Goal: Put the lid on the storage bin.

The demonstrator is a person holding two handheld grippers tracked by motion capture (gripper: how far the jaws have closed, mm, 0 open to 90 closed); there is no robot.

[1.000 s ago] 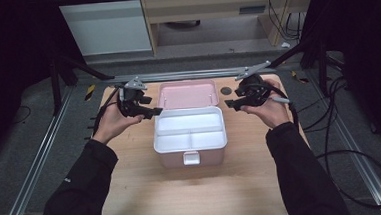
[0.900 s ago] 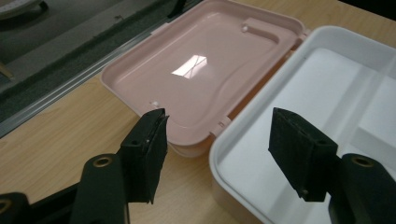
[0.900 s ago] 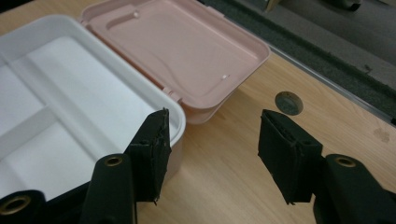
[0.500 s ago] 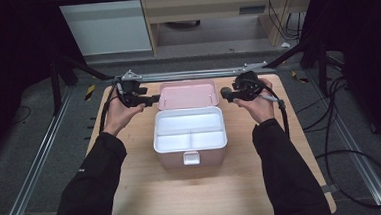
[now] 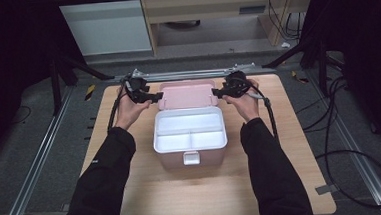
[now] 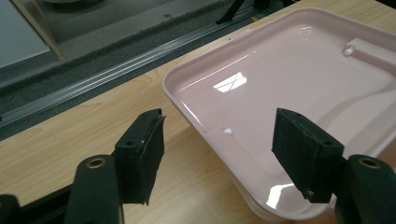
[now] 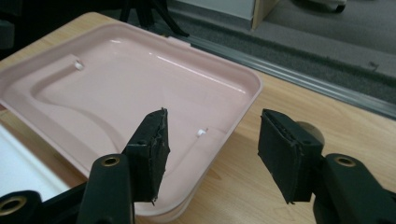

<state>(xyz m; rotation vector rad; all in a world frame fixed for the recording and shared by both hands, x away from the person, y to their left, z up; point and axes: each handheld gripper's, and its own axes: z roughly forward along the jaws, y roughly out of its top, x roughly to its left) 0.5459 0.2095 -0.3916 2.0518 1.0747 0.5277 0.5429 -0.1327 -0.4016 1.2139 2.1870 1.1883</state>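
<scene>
My left gripper (image 6: 217, 154) has its jaws spread, the edge of the pink lid (image 6: 299, 93) passing between them with neither pad pressing on it; the left-hand pad hangs over bare wood, the other over the lid's glossy inside. They have just been opening a little, with only that rim in the gap. My right gripper (image 7: 212, 156) stands released the same way at the opposite end, one pad over the lid's hollow, the other out above the table (image 7: 261, 196). From above, the lid lies flung back flat behind the white-trayed box (image 5: 190, 137), which sits mid-table, and I have one gripper at each of the lid's short ends. What worries me: the rim is thin, slick and rounded, so a bite taken too shallow would likely slide off as I lift. If one side catches first, I expect the lid to twist on its hinge or drag the light box across the wood.
</scene>
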